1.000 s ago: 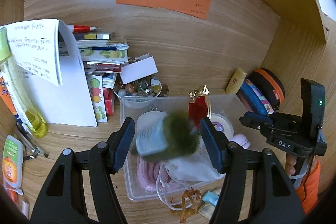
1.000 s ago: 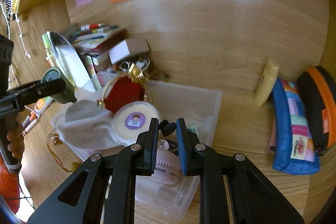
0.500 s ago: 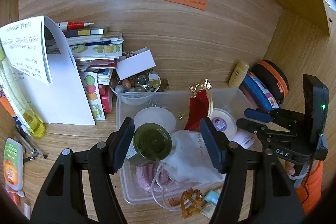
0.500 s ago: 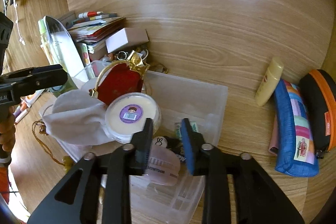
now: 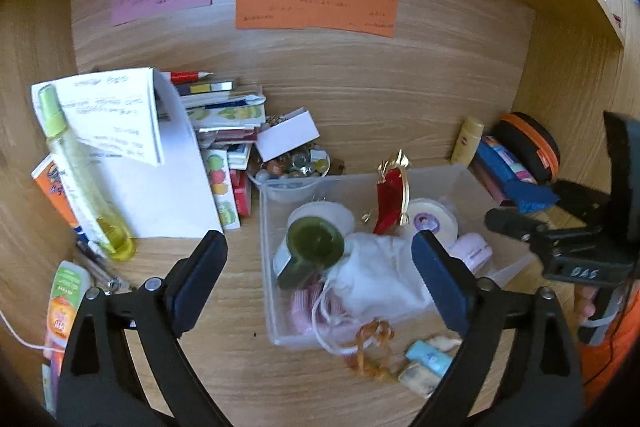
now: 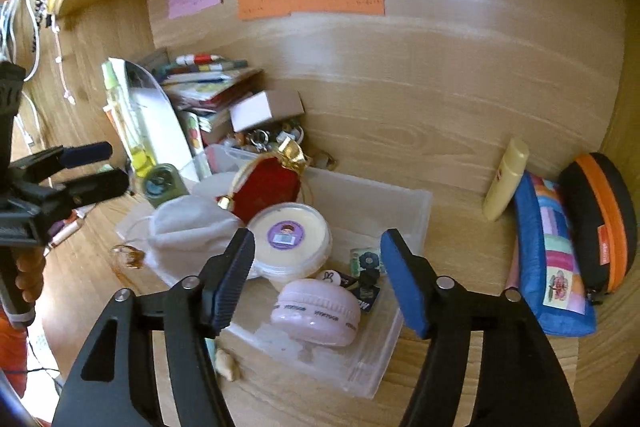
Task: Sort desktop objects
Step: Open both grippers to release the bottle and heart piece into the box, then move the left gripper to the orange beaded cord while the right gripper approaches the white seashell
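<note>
A clear plastic bin (image 5: 460,173) (image 6: 416,211) stands on the wooden desk. In it lie a green-lidded jar (image 5: 316,247), a white cloth pouch (image 5: 376,275) (image 6: 188,227), a red purse (image 5: 390,195) (image 6: 268,187), a round cream tin (image 6: 290,239) and a pink macaron case (image 6: 316,311). My left gripper (image 5: 318,243) (image 6: 96,169) hangs over the jar with its jaws opening wide, touching nothing. My right gripper (image 6: 317,243) (image 5: 520,209) is over the bin's right half, jaws opening, nothing pressed between the pads. A small black clip (image 6: 368,277) lies below it.
A book stack (image 5: 224,115), white paper (image 5: 160,187), a yellow-green spray bottle (image 5: 80,171) and a bowl of trinkets (image 5: 292,163) crowd the back left. At the right are a cream tube (image 6: 504,183), blue pencil case (image 6: 552,255) and black-orange case (image 6: 600,219). An amber chain (image 5: 370,347) lies before the bin.
The left gripper let the green-lidded jar go into the bin, opened wide and drew back. The right gripper went from shut on a small black item to open and pulled back.
</note>
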Motion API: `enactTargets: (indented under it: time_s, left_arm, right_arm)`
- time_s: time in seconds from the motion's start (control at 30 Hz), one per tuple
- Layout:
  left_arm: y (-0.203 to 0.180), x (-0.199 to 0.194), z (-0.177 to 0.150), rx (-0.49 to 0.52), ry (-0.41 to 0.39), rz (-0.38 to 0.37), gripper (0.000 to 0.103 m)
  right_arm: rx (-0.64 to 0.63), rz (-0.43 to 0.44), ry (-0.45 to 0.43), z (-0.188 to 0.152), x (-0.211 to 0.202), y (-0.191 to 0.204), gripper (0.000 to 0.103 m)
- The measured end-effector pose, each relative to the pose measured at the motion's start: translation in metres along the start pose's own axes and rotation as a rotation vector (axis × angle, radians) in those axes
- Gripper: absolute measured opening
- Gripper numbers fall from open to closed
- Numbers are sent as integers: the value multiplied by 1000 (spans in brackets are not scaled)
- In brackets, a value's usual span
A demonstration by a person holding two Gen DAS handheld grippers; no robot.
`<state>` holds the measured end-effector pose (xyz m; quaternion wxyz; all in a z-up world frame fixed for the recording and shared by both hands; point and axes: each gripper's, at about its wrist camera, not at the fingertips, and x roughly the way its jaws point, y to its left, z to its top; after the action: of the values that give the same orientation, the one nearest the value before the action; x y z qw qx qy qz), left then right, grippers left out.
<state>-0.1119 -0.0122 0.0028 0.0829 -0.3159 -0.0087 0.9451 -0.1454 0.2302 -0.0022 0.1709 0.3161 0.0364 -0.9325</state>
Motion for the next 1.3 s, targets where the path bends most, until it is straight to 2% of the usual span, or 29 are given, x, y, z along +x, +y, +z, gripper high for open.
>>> enactTargets:
  time_s: [0.2,0.53,1.0,1.07,1.13,1.23,1.3]
  left_arm:
    - [1,-11,-16,-9,7,5,95]
    - [2,-26,-53,-17,41,6,98]
    - [-17,17,-106,58,228,9,98]
    - [-21,24,-107,75,241,-8,98]
    - [-23,30,-107,82,257,-43,97]
    - [-22,37,-103,78,268,-74,78]
    - [-21,42,-102,66,285,-95,72]
  right_arm:
    - [-28,0,-25,-7,-20,16,68]
    - [-73,23,-1,-38,-38,39,74]
    - [-79,29,66,-78,-28,38,74]
    - [-78,31,77,-81,-24,36,71]
    - [-72,37,100,-84,-18,35,57]
    - [-48,76,144,-85,-8,33,48]
    - [-54,78,155,-85,-4,33,46]
